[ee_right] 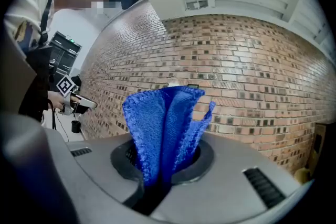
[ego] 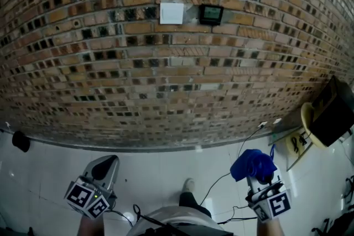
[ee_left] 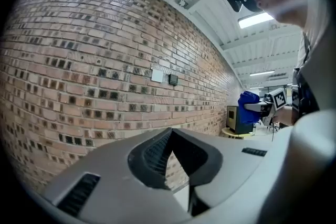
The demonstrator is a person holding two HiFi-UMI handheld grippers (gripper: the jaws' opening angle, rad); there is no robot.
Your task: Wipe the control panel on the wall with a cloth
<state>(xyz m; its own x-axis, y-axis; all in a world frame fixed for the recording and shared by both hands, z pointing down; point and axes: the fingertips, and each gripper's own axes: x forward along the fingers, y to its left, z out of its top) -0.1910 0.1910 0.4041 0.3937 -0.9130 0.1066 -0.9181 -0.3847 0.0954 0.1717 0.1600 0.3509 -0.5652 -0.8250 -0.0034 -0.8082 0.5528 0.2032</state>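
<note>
High on the brown brick wall (ego: 166, 74) sits the small black control panel (ego: 211, 14), seemingly unwiped, so the right gripper (ego: 257, 177), pinching the bunched blue cloth (ego: 253, 163), likely must reach up, while the left gripper (ego: 108, 163) is pressed together, empty.

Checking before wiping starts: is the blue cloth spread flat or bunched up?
Bunched: the blue cloth stands in upright folds, pinched in the jaws of the right gripper.

1. Open floor (ego: 155, 160) lies between me and the brick wall (ego: 166, 74), giving a straight reach up to the control panel (ego: 211, 14).
2. A white plate (ego: 171, 13) sits just left of the panel.
3. On my right, a dark box (ego: 332, 113) and a cable (ego: 221, 185) crowd the floor by the wall.
</note>
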